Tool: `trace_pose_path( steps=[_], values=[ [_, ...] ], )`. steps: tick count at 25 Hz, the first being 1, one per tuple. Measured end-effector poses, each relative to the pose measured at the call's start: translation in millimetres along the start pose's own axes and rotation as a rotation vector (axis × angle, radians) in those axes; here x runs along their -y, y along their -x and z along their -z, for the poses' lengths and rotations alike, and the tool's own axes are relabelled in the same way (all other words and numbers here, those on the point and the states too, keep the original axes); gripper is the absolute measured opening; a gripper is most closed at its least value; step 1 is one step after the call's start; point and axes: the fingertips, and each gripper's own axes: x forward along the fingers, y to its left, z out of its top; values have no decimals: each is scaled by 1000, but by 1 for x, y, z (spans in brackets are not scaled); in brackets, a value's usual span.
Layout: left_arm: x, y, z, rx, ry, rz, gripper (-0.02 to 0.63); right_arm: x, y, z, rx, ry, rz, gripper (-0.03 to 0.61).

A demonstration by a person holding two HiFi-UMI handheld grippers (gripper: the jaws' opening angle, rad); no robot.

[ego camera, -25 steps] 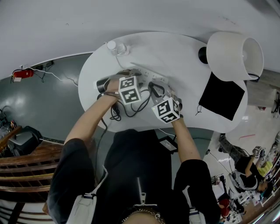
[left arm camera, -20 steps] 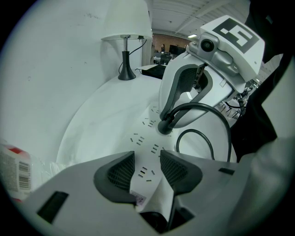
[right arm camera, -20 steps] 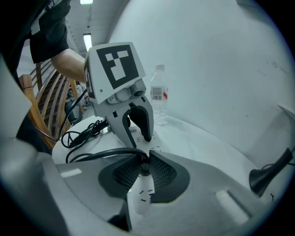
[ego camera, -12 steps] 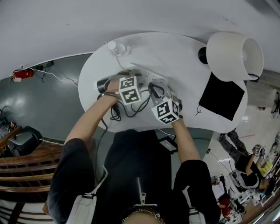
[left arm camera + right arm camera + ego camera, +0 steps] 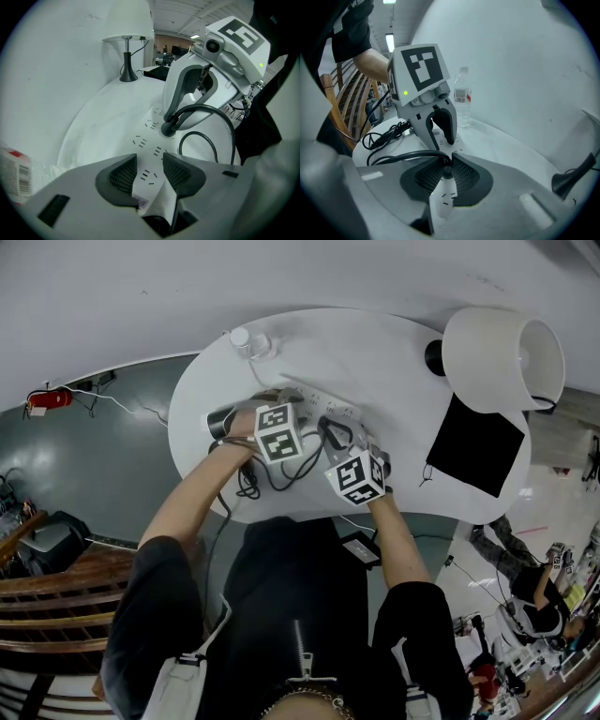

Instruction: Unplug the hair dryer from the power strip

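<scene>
— What's each side holding?
— My left gripper has its jaws clamped across the white power strip on the tabletop. My right gripper has its jaws closed on the black plug, which sits in the strip. The hair dryer lies beside the left gripper.

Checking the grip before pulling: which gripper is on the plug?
The right gripper, shut on the black plug; the left gripper clamps the white power strip.
</scene>
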Motion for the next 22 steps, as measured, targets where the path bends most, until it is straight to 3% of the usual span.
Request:
trace_pose_path(
  steps=[4, 12, 22],
  values=[
    [1, 0, 0, -2, -3, 1, 175, -4, -1, 1, -14, 62, 6, 49],
    [0, 0, 1, -1, -4, -2, 175, 2, 1, -1, 15, -41, -14, 49],
    [0, 0, 1, -3, -9, -2, 175, 3, 5, -18, 54, 11, 13, 49]
  ],
)
